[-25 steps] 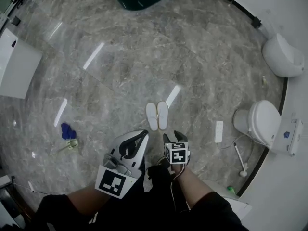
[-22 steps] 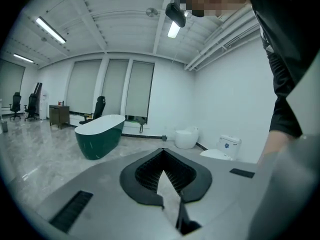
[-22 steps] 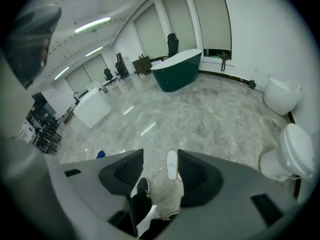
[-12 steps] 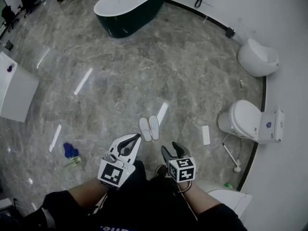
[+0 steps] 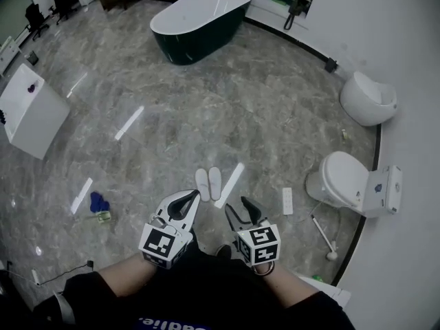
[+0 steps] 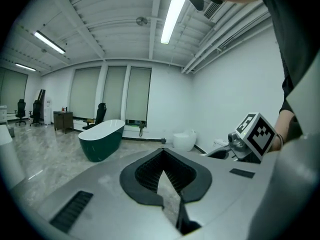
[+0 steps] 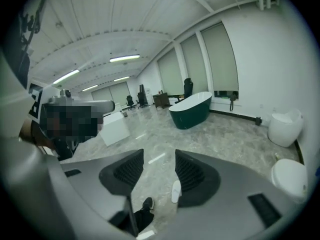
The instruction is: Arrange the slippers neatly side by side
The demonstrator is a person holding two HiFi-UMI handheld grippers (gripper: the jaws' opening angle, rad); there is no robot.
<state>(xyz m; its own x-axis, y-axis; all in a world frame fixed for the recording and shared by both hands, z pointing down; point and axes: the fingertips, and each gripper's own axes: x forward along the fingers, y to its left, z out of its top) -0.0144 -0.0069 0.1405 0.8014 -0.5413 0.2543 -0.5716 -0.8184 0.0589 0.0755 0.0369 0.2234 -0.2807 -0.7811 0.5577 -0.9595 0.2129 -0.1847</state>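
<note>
Bathroom seen from above, with a grey marble floor [image 5: 275, 115]. Two white slippers [image 5: 214, 183] lie on it just ahead of me, side by side, long edges touching or nearly so and toes pointing the same way.

I hold both grippers up near my body, well above the pair. The left gripper [image 5: 190, 198] has its jaws closed tip to tip with nothing between them; in the left gripper view [image 6: 161, 155] only floor shows through the hollow behind the tips. The right gripper [image 5: 238, 207] has its jaws parted by a moderate gap and is also empty. The right gripper view [image 7: 159, 156] shows bare floor through that gap, one slipper far below and the toe of my dark shoe [image 7: 147, 204].

I judge the arranging to be done, or all but done. The next move would be a check that heels and toes line up; any nudge would mean lowering a gripper to the floor.

Counted:
- two slippers
- two grippers
- one dark green bathtub [image 5: 199, 19]
- one toilet [image 5: 342, 181]
- one round white bowl [image 5: 368, 98] by the wall
- one white cabinet [image 5: 31, 112]
- one blue cloth [image 5: 99, 202]
- one toilet brush [image 5: 323, 236]
</note>
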